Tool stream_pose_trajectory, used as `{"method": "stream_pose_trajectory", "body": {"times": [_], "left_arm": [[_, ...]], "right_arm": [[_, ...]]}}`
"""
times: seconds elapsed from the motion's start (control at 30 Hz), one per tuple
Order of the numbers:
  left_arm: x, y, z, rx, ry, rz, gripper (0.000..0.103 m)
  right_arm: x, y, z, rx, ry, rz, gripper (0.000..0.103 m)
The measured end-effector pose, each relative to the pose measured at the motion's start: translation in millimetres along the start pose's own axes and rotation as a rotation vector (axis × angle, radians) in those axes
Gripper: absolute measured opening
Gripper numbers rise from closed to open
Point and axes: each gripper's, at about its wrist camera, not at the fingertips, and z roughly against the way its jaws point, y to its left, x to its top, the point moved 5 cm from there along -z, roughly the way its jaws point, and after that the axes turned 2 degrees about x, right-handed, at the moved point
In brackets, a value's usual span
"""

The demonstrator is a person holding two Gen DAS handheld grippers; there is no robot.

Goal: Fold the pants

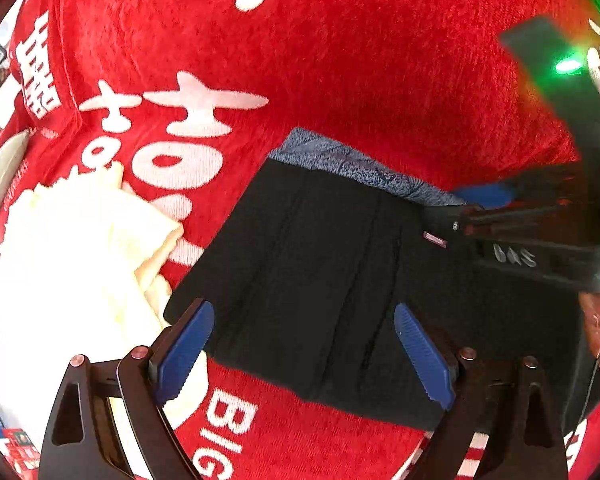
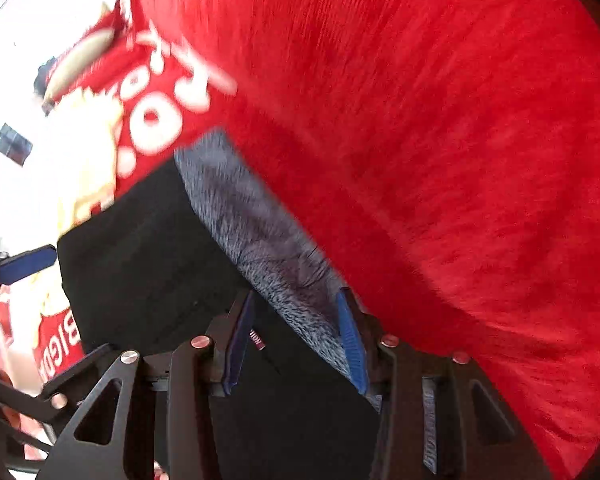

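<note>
At far left I see a pale yellow folded cloth (image 1: 100, 232) on the red plush blanket with white lettering (image 1: 340, 60). My left gripper (image 1: 304, 354) hovers, jaws apart, over the black fleece-lined pants (image 1: 300, 248), folded into a block mid-blanket. My right gripper (image 2: 296, 340) has jaws apart astride the grey lining edge. They look soft, limp, thick; I'd pinch a corner.

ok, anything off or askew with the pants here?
Mostly tidy. The black pants lie folded on the red blanket, but the grey fleecy lining sticks out along the far edge, so the layers aren't flush.
</note>
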Motion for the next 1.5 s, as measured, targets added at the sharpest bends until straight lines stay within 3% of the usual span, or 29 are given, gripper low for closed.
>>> {"method": "stream_pose_trajectory", "body": {"times": [0.07,0.17,0.27,0.3,0.33,0.4,0.53,0.63,0.73,0.9,0.97,1.03,1.1,1.17,1.27,1.43,1.47,1.5], "left_arm": [[-1.0,3.3,2.5,-0.017,0.002,0.017,0.093],[0.2,2.9,2.6,-0.001,-0.007,0.006,0.093],[-2.0,-4.0,2.5,0.004,0.012,-0.012,0.093],[-2.6,-10.1,5.6,0.000,0.011,-0.029,0.093],[-3.6,-15.9,9.8,-0.004,0.007,-0.046,0.093],[-5.6,-36.7,19.5,-0.027,-0.004,-0.092,0.093],[-12.4,-103.5,28.5,-0.117,0.001,-0.196,0.093],[-21.8,-166.1,26.4,-0.156,0.006,-0.289,0.093],[-33.4,-208.3,21.3,-0.154,0.048,-0.349,0.093],[-49.2,-256.7,30.3,-0.120,0.055,-0.452,0.093],[-53.1,-272.1,30.7,-0.099,0.068,-0.471,0.093],[-53.3,-286.3,34.5,-0.082,0.062,-0.472,0.093],[-51.9,-299.8,39.3,-0.076,0.051,-0.461,0.093],[-50.8,-316.4,40.5,-0.072,0.048,-0.449,0.093],[-50.6,-337.6,39.2,-0.070,0.061,-0.427,0.093],[-55.6,-370.0,39.6,-0.059,0.059,-0.441,0.093],[-59.4,-374.1,39.4,-0.057,0.058,-0.450,0.093],[-62.3,-380.5,40.3,-0.054,0.060,-0.459,0.093]], "right_arm": [[2.3,2.0,-4.9,0.019,0.025,-0.039,0.009],[17.5,3.4,-7.7,0.024,-0.003,-0.090,0.007],[26.3,6.9,0.6,0.048,-0.044,-0.144,0.014],[25.4,8.1,6.7,0.053,-0.055,-0.154,0.028],[17.6,8.0,21.3,0.052,-0.079,-0.160,0.035],[-1.6,1.4,43.3,0.025,-0.109,-0.172,0.038],[-97.7,-57.8,88.1,-0.042,-0.123,-0.371,0.038],[-170.2,-107.5,97.0,-0.121,-0.064,-0.510,0.038],[-235.8,-151.7,115.2,-0.155,-0.071,-0.636,0.034],[-322.1,-197.8,169.6,-0.280,-0.108,-0.765,0.040],[-367.2,-221.0,192.9,-0.337,-0.114,-0.873,0.040],[-405.6,-236.1,218.6,-0.326,-0.184,-0.997,0.043],[-453.7,-248.7,248.6,-0.362,-0.260,-1.135,0.064],[-486.8,-256.0,262.6,-0.374,-0.305,-1.223,0.065],[-519.5,-268.2,261.2,-0.325,-0.331,-1.333,0.065],[-527.4,-280.7,253.8,-0.269,-0.401,-1.365,0.054],[-523.2,-283.2,251.7,-0.256,-0.410,-1.355,0.039],[-520.1,-285.1,248.2,-0.245,-0.398,-1.353,0.012]]}}
